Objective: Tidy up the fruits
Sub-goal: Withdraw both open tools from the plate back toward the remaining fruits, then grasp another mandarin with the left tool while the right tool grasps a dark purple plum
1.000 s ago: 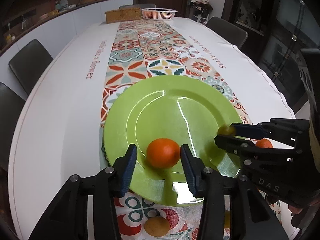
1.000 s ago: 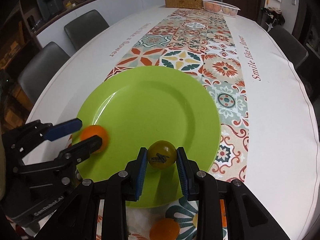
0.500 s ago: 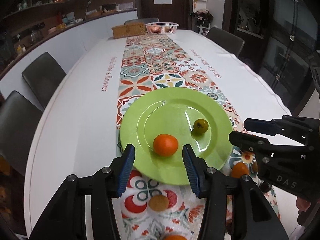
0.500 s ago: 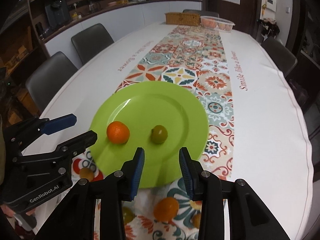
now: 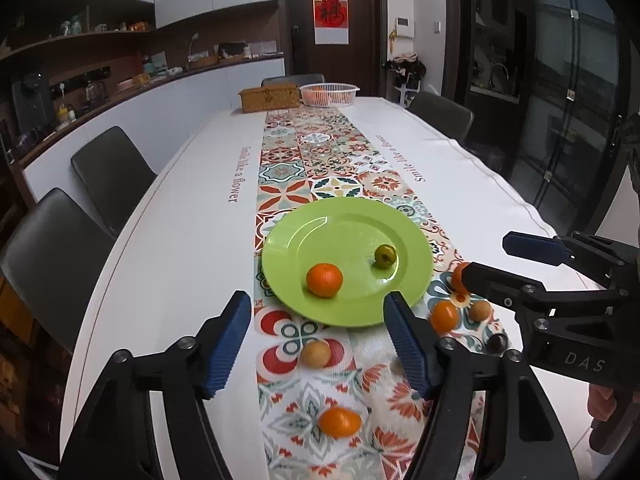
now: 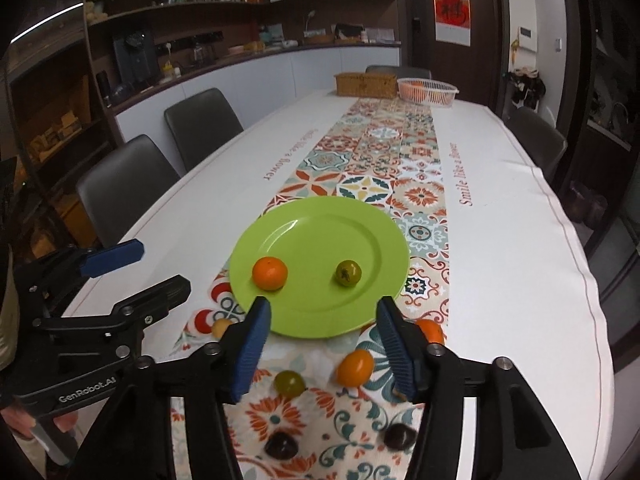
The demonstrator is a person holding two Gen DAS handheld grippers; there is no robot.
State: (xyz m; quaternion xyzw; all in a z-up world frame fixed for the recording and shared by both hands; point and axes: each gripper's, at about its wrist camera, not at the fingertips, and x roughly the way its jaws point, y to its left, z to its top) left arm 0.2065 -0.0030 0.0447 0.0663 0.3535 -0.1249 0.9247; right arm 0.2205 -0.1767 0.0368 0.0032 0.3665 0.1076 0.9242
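A round lime-green plastic plate (image 5: 348, 240) is lying on the patterned tile-print runner (image 5: 320, 152) of the white-clothed bench (image 5: 168, 240). On the plate, a round orange mandarin (image 5: 324, 279) is sitting at about seven o'clock and a small olive-green round fruit (image 5: 385, 255) at about four o'clock; the two are apart. The left hand-held gripper (image 5: 318, 342) is hanging at the plate's six o'clock edge, its blue-padded jaws spread after just opening, with nothing between them. The right hand-held gripper (image 6: 324, 342) is likewise hanging at the near rim, jaws spread after just opening and gripping nothing. Loose fruits are lying on the runner at the near side of the plate: a tan round fruit (image 5: 315, 354) at six o'clock, an oval orange kumquat (image 5: 340, 422) nearer still, a second orange fruit (image 6: 355, 367), a green round fruit (image 6: 290, 383) and two dark round fruits (image 6: 281, 445). At twelve o'clock, at the far end of the bench, a white mesh basket (image 5: 329, 93) and a woven brown box (image 5: 269, 99) are standing side by side.
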